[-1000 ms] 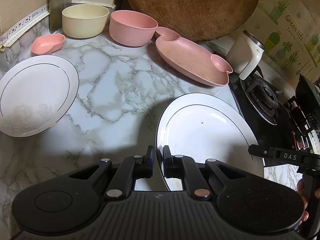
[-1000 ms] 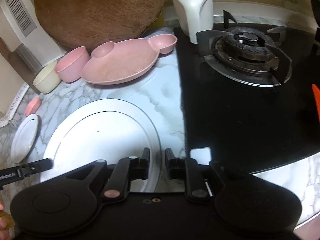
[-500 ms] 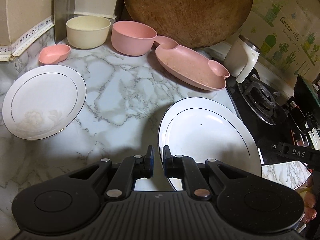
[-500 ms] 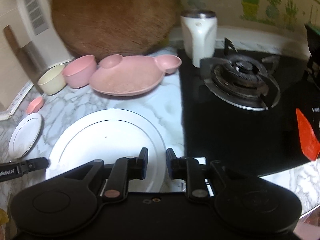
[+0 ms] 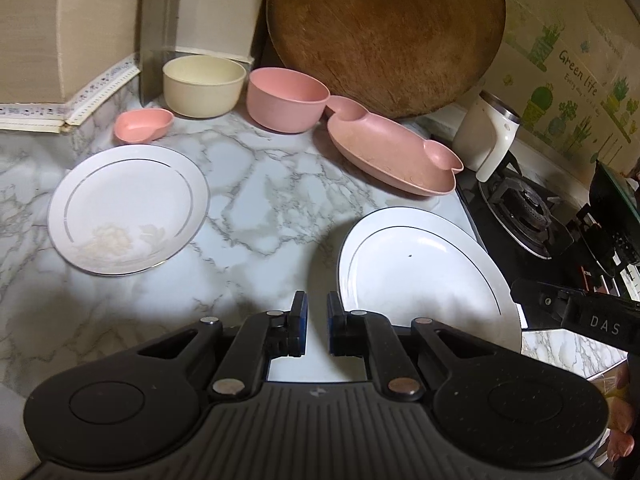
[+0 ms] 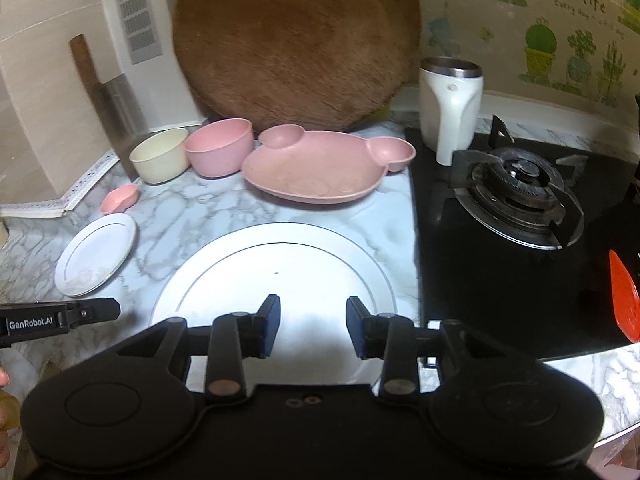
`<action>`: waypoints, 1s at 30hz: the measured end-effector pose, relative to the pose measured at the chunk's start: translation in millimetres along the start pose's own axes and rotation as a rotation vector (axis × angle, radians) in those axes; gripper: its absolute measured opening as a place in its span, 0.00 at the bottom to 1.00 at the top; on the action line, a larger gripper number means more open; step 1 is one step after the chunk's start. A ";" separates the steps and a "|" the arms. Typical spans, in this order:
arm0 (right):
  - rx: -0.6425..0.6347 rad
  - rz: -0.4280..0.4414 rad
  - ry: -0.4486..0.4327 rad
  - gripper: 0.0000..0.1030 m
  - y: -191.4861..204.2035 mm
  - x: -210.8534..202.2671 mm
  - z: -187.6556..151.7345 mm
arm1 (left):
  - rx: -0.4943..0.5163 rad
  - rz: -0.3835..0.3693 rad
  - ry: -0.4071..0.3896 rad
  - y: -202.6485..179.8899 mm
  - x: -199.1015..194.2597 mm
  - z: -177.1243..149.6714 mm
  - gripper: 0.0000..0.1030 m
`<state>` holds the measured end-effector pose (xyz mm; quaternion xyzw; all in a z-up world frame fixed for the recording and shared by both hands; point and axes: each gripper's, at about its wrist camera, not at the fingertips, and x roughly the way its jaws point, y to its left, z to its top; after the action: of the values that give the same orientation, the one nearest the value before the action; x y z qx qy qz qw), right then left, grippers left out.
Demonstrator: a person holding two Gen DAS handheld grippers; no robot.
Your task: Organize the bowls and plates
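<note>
A large white plate (image 6: 280,272) lies on the marble counter, close to the black hob. My right gripper (image 6: 312,324) hovers over its near part, jaws opening, with nothing pressed between the pads. My left gripper (image 5: 314,320) is shut on nothing, just left of the large white plate (image 5: 420,276). A smaller white plate (image 5: 128,208) sits further left. At the back stand a cream bowl (image 5: 204,86), a pink bowl (image 5: 286,98), a pink bear-shaped plate (image 5: 392,152) and a small pink heart dish (image 5: 144,124).
A round wooden board (image 5: 384,32) leans on the back wall behind the bowls. A white mug (image 6: 450,112) stands by the gas burner (image 6: 516,196). A cleaver (image 5: 158,28) leans in the back left corner. An orange object (image 6: 624,296) lies on the hob.
The right gripper's jaws have spread apart. Both grippers have drawn back and up from the large plate, so more of the counter shows.
</note>
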<state>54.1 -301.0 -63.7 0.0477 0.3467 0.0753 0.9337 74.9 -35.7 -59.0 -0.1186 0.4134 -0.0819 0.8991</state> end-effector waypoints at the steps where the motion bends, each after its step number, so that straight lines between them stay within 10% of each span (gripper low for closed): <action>1: -0.005 0.003 -0.003 0.36 3.1 -1.6 -0.5 | -0.001 0.004 -0.006 1.1 -3.2 -0.8 0.12; 19: -0.131 0.107 -0.098 0.82 71.9 -29.9 1.6 | -0.043 0.073 -0.201 40.6 -76.4 -13.2 0.75; 30: -0.233 0.157 -0.184 1.00 119.0 -35.6 7.6 | -0.095 0.168 -0.263 71.2 -107.6 -18.4 0.79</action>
<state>19.7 -190.3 -18.4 -0.0272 0.2437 0.1831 0.9520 -5.0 56.3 -12.7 -0.1357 0.3042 0.0295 0.9424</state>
